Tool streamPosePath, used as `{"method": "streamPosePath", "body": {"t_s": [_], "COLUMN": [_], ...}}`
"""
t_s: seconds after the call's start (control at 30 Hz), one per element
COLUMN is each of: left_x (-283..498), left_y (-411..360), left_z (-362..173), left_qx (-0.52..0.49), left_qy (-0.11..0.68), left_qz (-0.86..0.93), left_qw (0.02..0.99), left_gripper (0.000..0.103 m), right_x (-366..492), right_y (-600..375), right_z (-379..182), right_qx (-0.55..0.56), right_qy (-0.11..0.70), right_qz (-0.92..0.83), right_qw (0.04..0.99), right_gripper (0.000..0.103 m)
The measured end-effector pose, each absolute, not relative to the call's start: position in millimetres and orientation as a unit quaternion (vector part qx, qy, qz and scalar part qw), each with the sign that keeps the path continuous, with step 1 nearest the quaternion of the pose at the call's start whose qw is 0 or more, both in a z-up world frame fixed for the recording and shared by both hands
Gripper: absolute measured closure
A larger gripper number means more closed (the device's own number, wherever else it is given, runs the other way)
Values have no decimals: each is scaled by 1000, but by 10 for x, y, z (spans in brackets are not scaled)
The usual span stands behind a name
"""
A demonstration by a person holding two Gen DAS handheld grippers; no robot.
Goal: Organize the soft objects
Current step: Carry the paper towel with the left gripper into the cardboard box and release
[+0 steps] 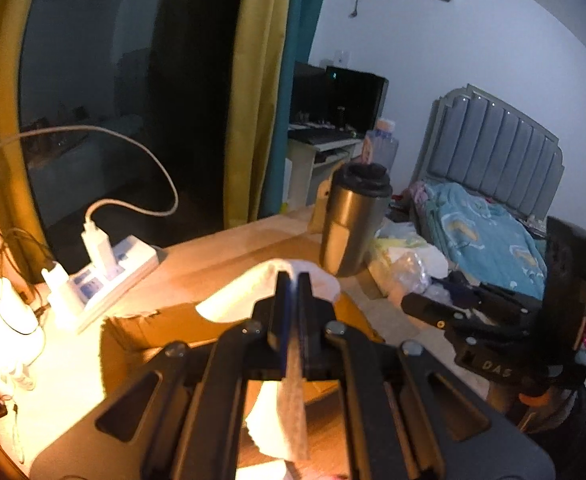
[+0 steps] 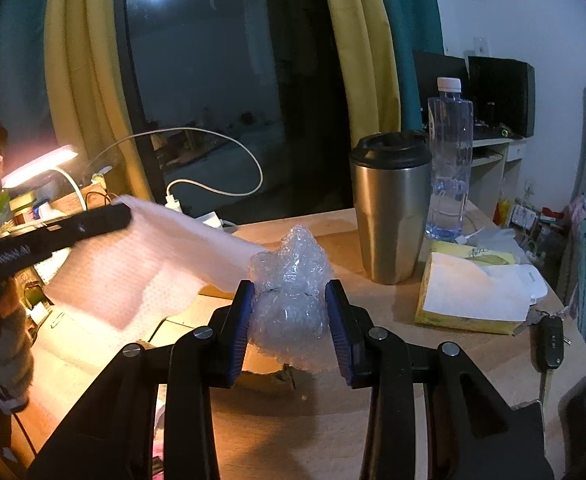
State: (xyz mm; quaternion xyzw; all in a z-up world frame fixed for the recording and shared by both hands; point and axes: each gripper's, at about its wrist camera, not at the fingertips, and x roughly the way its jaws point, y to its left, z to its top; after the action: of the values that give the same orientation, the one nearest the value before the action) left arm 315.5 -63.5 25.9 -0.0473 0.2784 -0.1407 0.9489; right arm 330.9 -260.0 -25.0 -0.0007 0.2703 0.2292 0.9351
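Note:
My left gripper [image 1: 291, 280] is shut on a white foam sheet [image 1: 277, 300] and holds it above the cardboard box [image 1: 161, 328]. The sheet hangs below the jaws too. In the right wrist view the same gripper [image 2: 125, 212] enters from the left with the foam sheet [image 2: 141, 264] draped from it. My right gripper [image 2: 289, 296] is shut on a crumpled wad of clear bubble wrap [image 2: 293, 292], held above the wooden table [image 2: 393, 360]. The right gripper also shows in the left wrist view [image 1: 413, 304].
A steel travel mug [image 2: 391, 208] and a water bottle [image 2: 449, 160] stand at the table's back. A yellow tissue pack [image 2: 473, 296] and car key [image 2: 547, 340] lie right. A power strip [image 1: 105, 276] with chargers and a lit lamp [image 2: 41, 164] sit left. A bed [image 1: 485, 240] stands beyond.

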Motion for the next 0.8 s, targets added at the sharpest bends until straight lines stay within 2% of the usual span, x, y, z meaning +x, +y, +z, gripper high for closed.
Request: {"method": "streamPosePath", "body": {"t_s": [0.63,0.77,0.8], "left_x": [3883,3984,3989], "left_y": [-1239,-1291,-1289], "left_z": [-586,-782,-796], "left_qx": [-68,-75,-76], "left_qy": [382,415,420], "left_qz": [-208,-214,-213], "left_qw": [898,881,879], "left_gripper": [100,97,91], "right_x": [3554,3552,3554], "right_y": [-2771,-2782,-2782], "right_z": [-374,-373,-373], "right_qx": [17,17,17], "right_qy": [279,280,280], "right_qz": [210,206,206], "right_qw": [937,938,938], "right_gripper": [64,64,64]}}
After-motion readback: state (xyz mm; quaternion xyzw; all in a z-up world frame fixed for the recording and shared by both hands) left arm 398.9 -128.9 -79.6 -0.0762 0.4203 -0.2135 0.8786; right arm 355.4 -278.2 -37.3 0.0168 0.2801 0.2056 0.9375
